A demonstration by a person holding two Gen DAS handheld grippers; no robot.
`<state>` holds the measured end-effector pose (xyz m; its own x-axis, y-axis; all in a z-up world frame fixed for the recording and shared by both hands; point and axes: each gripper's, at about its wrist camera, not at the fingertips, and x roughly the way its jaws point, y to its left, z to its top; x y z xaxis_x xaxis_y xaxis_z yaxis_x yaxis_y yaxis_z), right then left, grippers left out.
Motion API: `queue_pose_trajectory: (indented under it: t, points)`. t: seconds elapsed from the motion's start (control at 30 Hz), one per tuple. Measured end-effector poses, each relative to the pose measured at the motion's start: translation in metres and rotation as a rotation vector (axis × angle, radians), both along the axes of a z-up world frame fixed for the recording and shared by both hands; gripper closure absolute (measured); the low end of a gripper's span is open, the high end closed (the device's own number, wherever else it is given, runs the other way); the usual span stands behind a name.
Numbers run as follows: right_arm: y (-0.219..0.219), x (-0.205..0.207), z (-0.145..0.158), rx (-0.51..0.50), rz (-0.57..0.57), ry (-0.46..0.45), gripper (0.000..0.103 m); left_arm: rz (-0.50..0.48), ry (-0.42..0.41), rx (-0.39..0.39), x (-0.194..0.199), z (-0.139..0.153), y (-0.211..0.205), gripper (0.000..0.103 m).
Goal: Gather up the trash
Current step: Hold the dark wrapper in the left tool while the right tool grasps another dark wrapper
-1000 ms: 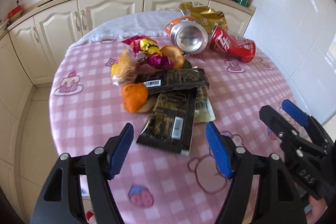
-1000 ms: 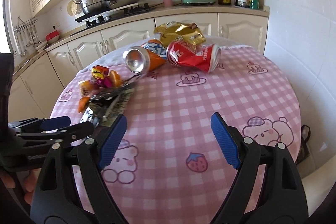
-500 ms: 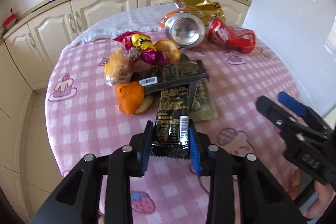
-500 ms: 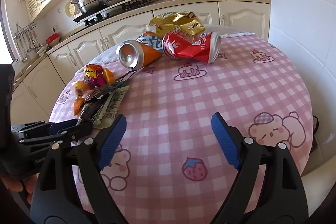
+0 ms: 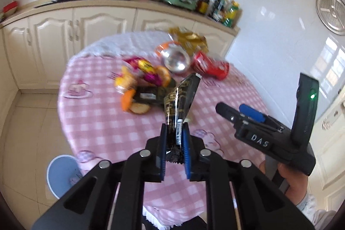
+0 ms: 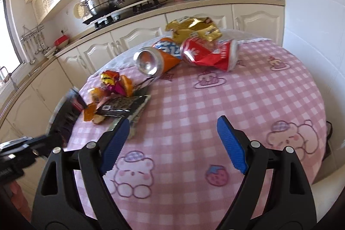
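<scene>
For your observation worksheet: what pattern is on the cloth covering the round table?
Pink-and-white checked tablecloth with cartoon bears and strawberries, clearest in the right wrist view.

On the table (image 6: 248,100), two cans (image 6: 185,55) lie behind the wrapper pile (image 6: 116,98), a crumpled bag (image 6: 194,28) behind them.

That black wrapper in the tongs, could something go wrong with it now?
Maybe. The left tongs are closing on only the near end of the black wrapper, so the slippery film might slide out. Its long free end hangs above the other black wrapper and orange peel, so it could drag them. The right tongs are open and empty.
</scene>
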<state>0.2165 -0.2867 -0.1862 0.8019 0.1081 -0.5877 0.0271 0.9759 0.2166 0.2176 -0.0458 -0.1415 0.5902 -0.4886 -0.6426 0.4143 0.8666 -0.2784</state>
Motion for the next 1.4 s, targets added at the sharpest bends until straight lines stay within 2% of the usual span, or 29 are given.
queue_pose_trajectory:
  t: [0.07, 0.13, 0.23, 0.37, 0.43, 0.53, 0.57, 0.6, 0.63, 0.67, 0.73, 0.83, 0.9, 0.97, 1.07, 1.4]
  points:
    - [0.014, 0.011, 0.002, -0.044, 0.045, 0.004, 0.021, 0.054, -0.022, 0.021, 0.001, 0.003, 0.011, 0.091]
    - [0.030, 0.024, 0.005, -0.109, 0.095, 0.016, 0.021, 0.086, -0.017, 0.001, 0.005, 0.004, 0.023, 0.091]
    - [0.063, 0.047, 0.005, -0.237, 0.213, 0.045, 0.021, 0.118, -0.014, 0.000, 0.009, 0.003, 0.034, 0.091]
    - [0.084, 0.072, -0.002, -0.314, 0.290, 0.080, 0.021, 0.137, -0.002, -0.017, 0.014, 0.000, 0.046, 0.091]
    - [0.088, 0.081, -0.005, -0.313, 0.317, 0.085, 0.022, 0.146, 0.001, -0.021, 0.016, -0.002, 0.050, 0.091]
    - [0.090, 0.096, -0.012, -0.286, 0.378, 0.127, 0.029, 0.155, 0.005, -0.023, 0.018, -0.005, 0.057, 0.091]
    - [0.090, 0.101, -0.016, -0.282, 0.385, 0.151, 0.036, 0.157, 0.005, -0.024, 0.018, -0.005, 0.059, 0.091]
    - [0.091, 0.103, -0.017, -0.273, 0.391, 0.160, 0.036, 0.158, 0.006, -0.024, 0.019, -0.005, 0.060, 0.091]
    - [0.088, 0.104, -0.017, -0.256, 0.395, 0.162, 0.042, 0.159, 0.006, -0.026, 0.019, -0.005, 0.062, 0.091]
    - [0.088, 0.104, -0.016, -0.247, 0.400, 0.163, 0.053, 0.161, 0.007, -0.029, 0.019, -0.006, 0.063, 0.091]
    - [0.087, 0.104, -0.016, -0.267, 0.377, 0.165, 0.067, 0.160, 0.008, -0.032, 0.018, -0.006, 0.064, 0.091]
    - [0.086, 0.102, -0.017, -0.275, 0.388, 0.170, 0.072, 0.158, 0.009, -0.040, 0.017, -0.005, 0.063, 0.091]
    - [0.085, 0.097, -0.017, -0.296, 0.390, 0.163, 0.079, 0.154, 0.006, -0.041, 0.015, -0.004, 0.063, 0.091]
    - [0.083, 0.089, -0.015, -0.307, 0.384, 0.149, 0.091, 0.153, 0.001, -0.043, 0.012, -0.003, 0.064, 0.091]
    - [0.081, 0.079, -0.013, -0.313, 0.378, 0.133, 0.096, 0.154, -0.001, -0.044, 0.009, -0.002, 0.066, 0.091]
    - [0.077, 0.055, -0.003, -0.274, 0.383, 0.143, 0.098, 0.150, -0.007, -0.042, -0.001, 0.001, 0.066, 0.091]
